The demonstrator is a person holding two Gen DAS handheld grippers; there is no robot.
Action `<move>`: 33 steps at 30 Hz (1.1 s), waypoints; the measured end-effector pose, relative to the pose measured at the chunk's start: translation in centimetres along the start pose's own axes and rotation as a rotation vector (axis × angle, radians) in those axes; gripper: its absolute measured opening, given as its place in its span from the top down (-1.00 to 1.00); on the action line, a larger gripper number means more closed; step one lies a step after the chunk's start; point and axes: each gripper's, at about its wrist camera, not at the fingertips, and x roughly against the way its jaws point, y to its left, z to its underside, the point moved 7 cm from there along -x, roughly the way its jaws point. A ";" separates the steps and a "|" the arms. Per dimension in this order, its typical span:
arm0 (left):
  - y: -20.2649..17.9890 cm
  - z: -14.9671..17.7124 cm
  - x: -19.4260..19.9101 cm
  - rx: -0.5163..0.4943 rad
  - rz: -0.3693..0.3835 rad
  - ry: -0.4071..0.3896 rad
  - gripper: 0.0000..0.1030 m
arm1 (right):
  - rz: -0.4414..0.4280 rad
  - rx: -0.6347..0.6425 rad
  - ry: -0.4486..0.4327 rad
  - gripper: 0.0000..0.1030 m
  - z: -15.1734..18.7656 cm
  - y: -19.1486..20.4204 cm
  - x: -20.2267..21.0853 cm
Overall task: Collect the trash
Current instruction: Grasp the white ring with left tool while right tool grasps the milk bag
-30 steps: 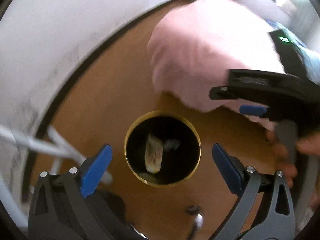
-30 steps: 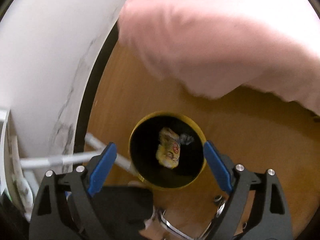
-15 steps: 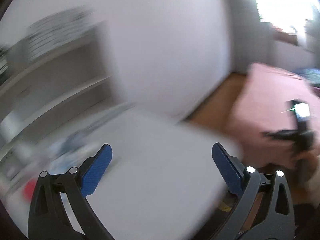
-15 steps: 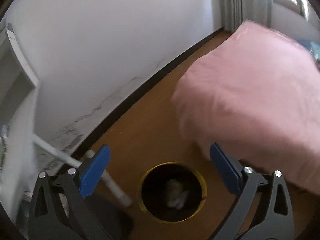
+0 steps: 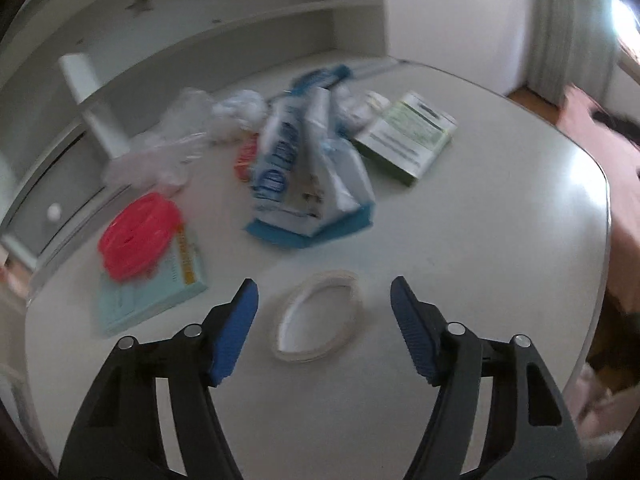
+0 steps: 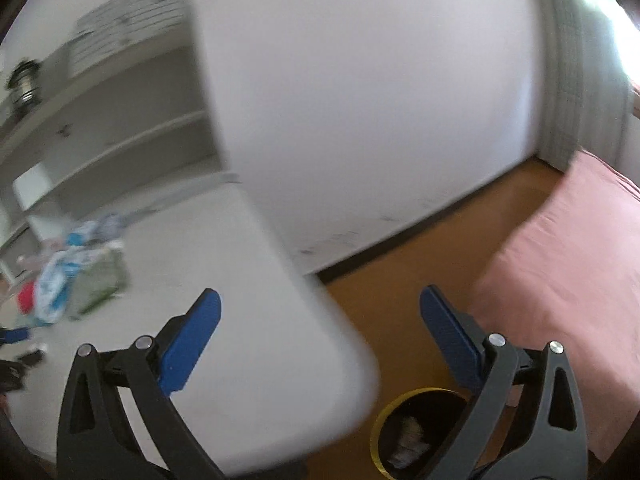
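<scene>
**Both grippers empty above the desk, trash still to pick**

Fingers on both grippers stand wide apart with nothing between them. Largest in view is the white desk (image 5: 500,240), which carries the pile of trash; beside it, down on the wooden floor (image 6: 420,280), sits the black bin (image 6: 416,432) with a yellow rim, some scraps already lying inside, and a pink bed (image 6: 568,280) lies past it.

On the desk, the blue-and-white bag (image 5: 304,168) lies crumpled in the middle, with a green-and-white box (image 5: 408,136) just beside it, a clear plastic wrapper (image 5: 168,140) on the other side and a red lid (image 5: 136,232) resting on a pale booklet (image 5: 160,288). Nearest is a tape ring (image 5: 320,316), lying flat on the desk, framed between the blue pads.

The left gripper (image 5: 322,332) hovers low over the desk, pitched forward and down. The right gripper (image 6: 320,344) hangs over the desk's corner, straddling desk and floor, with the bin below its right finger.

To pick well, I would choose one light, soft piece, likely the bag or the wrapper, come down over a raised fold, and pinch that rather than scrape flat against the desk.
</scene>
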 end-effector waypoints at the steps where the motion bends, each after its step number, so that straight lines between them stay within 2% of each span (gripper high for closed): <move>1: -0.1 0.0 0.1 0.006 0.028 -0.010 0.17 | -0.025 0.011 -0.002 -0.87 -0.4 1.4 -0.1; 4: 1.0 0.5 0.0 0.041 0.047 -0.019 0.18 | -0.085 0.060 0.002 -0.87 -0.7 6.3 -0.2; 7: 3.8 1.6 0.8 0.139 -0.006 -0.030 0.20 | -0.166 0.104 0.024 -0.87 -1.1 11.3 -0.4; 10: 7.8 2.5 3.0 0.238 -0.089 -0.076 0.33 | -0.268 0.151 0.041 -0.87 -1.4 16.4 -0.1; 13: 11.9 4.0 4.7 0.332 -0.144 -0.092 0.35 | -0.395 0.173 0.089 -0.87 -1.3 23.1 -0.7; 14: 13.0 4.4 4.8 0.353 -0.161 -0.089 0.41 | -0.424 0.174 0.111 -0.87 -1.1 24.6 -1.0; 15: 14.4 5.2 5.0 0.389 -0.176 -0.079 0.77 | -0.445 0.178 0.132 -0.87 -0.8 26.2 -1.2; 18: 16.6 6.2 4.0 0.459 -0.152 -0.055 0.77 | -0.479 0.196 0.189 -0.87 0.4 30.3 -2.4; 22: 17.0 7.6 3.8 0.460 -0.136 -0.027 0.74 | -0.476 0.224 0.244 -0.83 2.0 33.2 -3.8; 23: 17.1 7.7 3.9 0.457 -0.135 -0.023 0.62 | -0.467 0.230 0.257 -0.82 2.3 33.6 -4.2; 24: 17.1 7.9 4.3 0.449 -0.137 -0.026 0.22 | -0.462 0.231 0.263 -0.82 2.5 33.5 -4.3; 25: 17.0 7.9 4.5 0.445 -0.141 -0.033 -0.03 | -0.457 0.227 0.267 -0.81 2.6 33.6 -4.6; 26: 16.9 7.9 5.1 0.434 -0.151 -0.048 -0.38 | -0.448 0.219 0.270 -0.80 2.6 33.4 -4.9; 33: 17.3 7.4 4.4 0.365 -0.177 -0.033 -0.41 | -0.429 0.179 0.319 -0.58 3.4 33.3 -6.8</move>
